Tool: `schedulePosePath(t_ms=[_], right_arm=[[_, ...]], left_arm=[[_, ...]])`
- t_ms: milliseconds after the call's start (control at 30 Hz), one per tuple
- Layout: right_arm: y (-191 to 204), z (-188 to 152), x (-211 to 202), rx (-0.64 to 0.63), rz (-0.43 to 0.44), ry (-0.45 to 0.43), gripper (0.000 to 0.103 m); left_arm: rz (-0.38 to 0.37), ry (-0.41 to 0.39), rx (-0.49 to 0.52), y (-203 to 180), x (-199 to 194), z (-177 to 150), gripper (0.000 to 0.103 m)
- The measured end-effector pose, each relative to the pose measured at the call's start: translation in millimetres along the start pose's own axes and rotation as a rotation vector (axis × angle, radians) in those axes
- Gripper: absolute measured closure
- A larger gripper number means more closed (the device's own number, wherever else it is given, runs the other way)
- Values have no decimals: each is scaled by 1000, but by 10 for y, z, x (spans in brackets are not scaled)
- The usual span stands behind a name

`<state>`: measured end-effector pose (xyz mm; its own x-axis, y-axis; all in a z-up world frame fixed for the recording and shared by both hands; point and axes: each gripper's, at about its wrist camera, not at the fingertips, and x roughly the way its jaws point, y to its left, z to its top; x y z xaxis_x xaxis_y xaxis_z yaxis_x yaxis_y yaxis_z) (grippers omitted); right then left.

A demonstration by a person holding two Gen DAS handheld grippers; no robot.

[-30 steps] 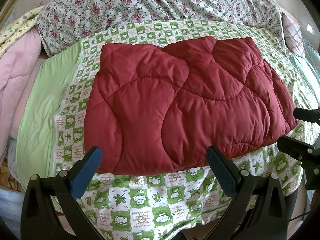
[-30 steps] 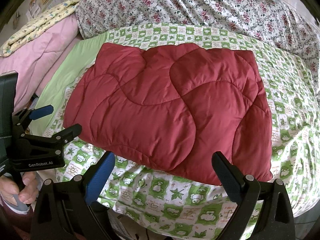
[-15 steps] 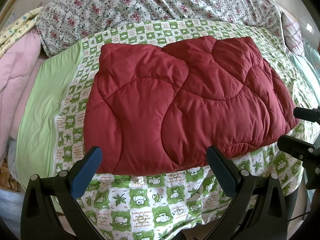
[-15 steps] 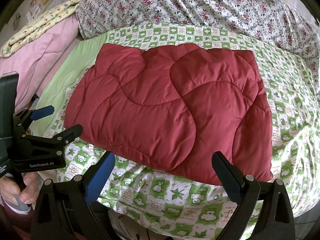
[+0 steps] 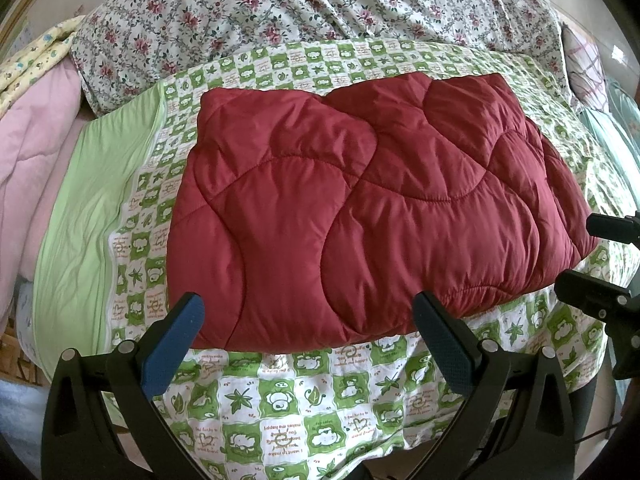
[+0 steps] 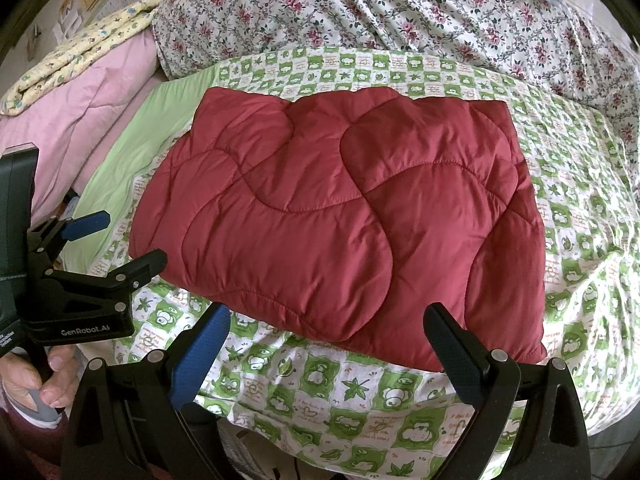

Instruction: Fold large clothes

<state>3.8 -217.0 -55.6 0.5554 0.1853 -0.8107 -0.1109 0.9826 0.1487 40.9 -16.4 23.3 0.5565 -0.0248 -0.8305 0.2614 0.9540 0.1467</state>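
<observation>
A dark red quilted garment [image 5: 360,208] [image 6: 340,220] lies folded into a thick rectangle on the green-and-white checked sheet [image 5: 304,404] [image 6: 360,412]. My left gripper [image 5: 308,320] hovers open just short of its near edge, with nothing between the blue-padded fingers. My right gripper [image 6: 326,332] is open too, held before the garment's near right side. The right gripper's black fingers [image 5: 600,292] show at the right edge of the left wrist view. In the right wrist view the left gripper [image 6: 120,240] stands at the left, a hand [image 6: 36,376] around its handle.
A floral quilt [image 5: 320,8] [image 6: 400,12] is heaped across the back of the bed. Pink bedding [image 5: 32,160] [image 6: 88,104] and a yellow patterned blanket [image 6: 80,48] lie at the left, with a plain green strip [image 5: 84,220] beside the checked sheet.
</observation>
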Motion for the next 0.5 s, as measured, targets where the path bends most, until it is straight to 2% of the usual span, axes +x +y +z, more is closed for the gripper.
schedulePosePath(t_ms=[367,500], right_arm=[[-29,47,31,21,1,-16,5],[-77,51,76,33,8,-16,5]], left_arm=[[2,-3,-13,50,49,37,0],[-20,1,-15,50,84,42,0]])
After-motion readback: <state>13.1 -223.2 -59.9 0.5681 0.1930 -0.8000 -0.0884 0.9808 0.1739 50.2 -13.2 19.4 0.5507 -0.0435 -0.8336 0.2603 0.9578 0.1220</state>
